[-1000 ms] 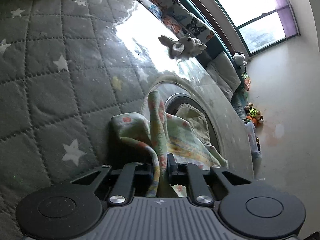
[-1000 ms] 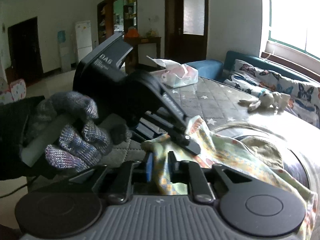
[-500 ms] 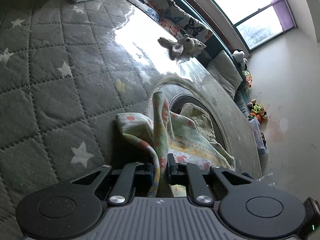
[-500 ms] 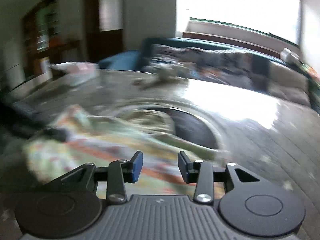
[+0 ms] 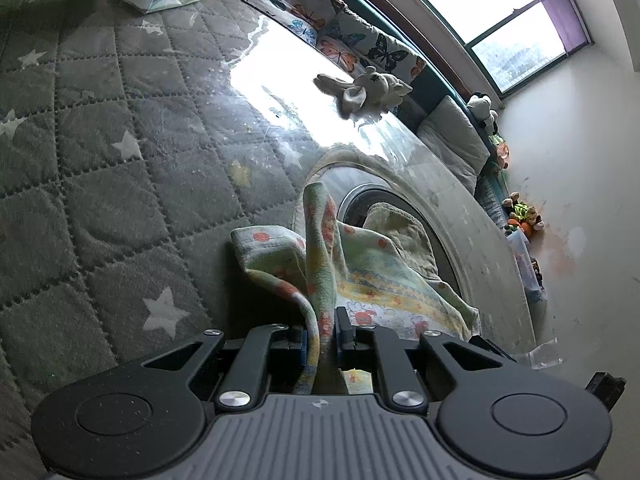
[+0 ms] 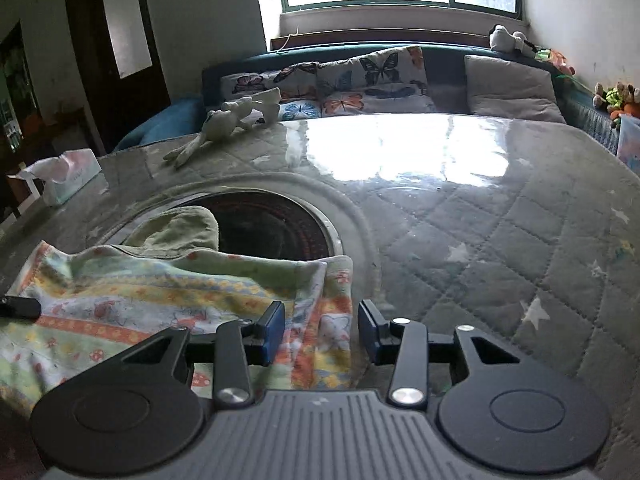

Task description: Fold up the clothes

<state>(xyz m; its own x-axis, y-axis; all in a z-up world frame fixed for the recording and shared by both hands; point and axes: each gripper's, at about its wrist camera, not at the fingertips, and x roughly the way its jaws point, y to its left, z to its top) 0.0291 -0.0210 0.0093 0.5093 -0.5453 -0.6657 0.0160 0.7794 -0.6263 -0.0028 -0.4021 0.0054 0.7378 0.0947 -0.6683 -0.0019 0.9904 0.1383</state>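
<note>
A patterned garment (image 6: 168, 304), pale green with orange dots, yellow bands and little mushroom prints, is seen spread flat on the quilted star-print table cover (image 6: 500, 248), partly overlapping the dark round inset (image 6: 272, 228) in the middle of the table. In the right wrist view it fills the area from 7 to 9 o'clock, with one hemmed edge doubled over near the centre. A plainer olive-green cloth (image 6: 180, 228) is tucked under its far edge, at about 10 o'clock.

One bunched corner of the garment is pinched between the closed fingers of the left gripper (image 5: 322, 334), and a ridge of fabric is pulled up off the table from there. The right gripper (image 6: 320, 330) is held with its fingers spread wide over the folded edge at 6 o'clock, nothing clamped between them.

The fabric is judged to be light, thin and totally floppy, so no shape will be kept once it's lifted; sagging and bunching are to be expected. The glossy clear film over the cover probably lets it slide easily. A hem or corner looks like the best spot to be grabbed, since the stitched edge is thicker and less likely to slip out.

Further out, a tissue pack (image 6: 66, 174) sits at 9 o'clock and a plush rabbit (image 6: 236, 120) at 11.
</note>
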